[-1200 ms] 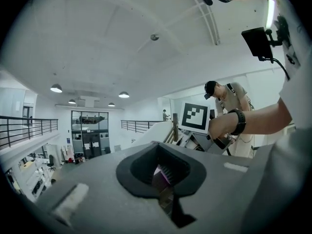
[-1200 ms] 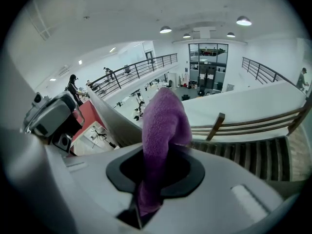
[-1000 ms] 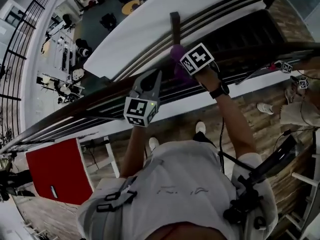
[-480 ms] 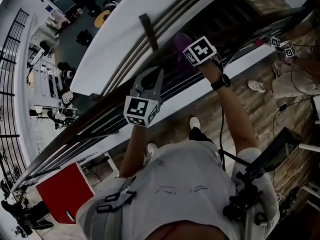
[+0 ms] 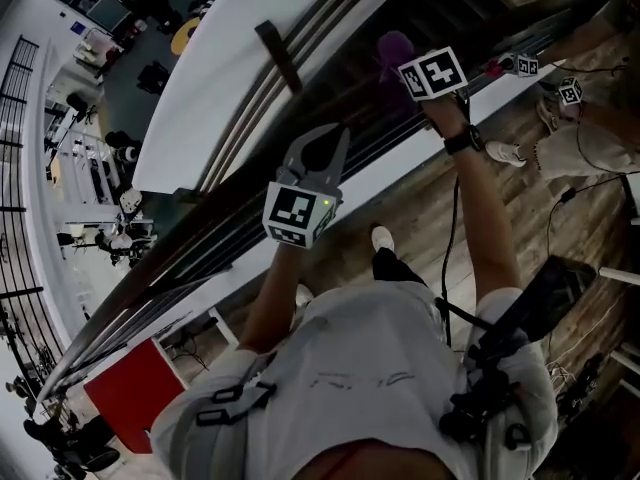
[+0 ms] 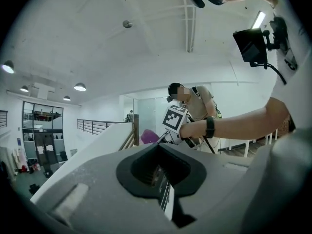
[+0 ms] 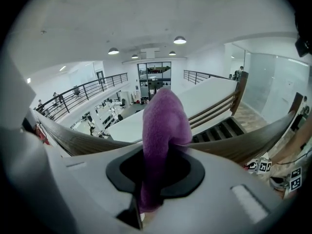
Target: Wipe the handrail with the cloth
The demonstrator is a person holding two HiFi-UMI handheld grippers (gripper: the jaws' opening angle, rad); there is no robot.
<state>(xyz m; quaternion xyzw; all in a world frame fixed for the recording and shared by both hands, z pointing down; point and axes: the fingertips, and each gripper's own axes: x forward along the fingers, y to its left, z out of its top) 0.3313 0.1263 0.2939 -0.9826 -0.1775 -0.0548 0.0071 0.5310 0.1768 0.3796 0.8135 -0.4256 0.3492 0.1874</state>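
Sticking up from the right gripper's [image 7: 155, 172] clenched jaws, the purple cloth [image 7: 163, 126] lies against the handrail [image 7: 68, 139], arm outstretched; the left gripper's [image 5: 318, 153] jaws sit together, empty.

Red cabinet [image 5: 135, 393]: lower left of the head view, on the floor.
Wooden floor [image 5: 420, 203]: brown planks.
Staircase wall [image 5: 230, 88]: white, sloping.
Stairs [image 7: 222, 129]: dark steps beside that wall.
Yellow round table [image 5: 183, 36]: on the lower level.
Black railing [image 7: 83, 94]: along the far gallery.
Ceiling lights [image 7: 180, 40]: round, lit.
Second person [image 6: 202, 101]: standing nearby.
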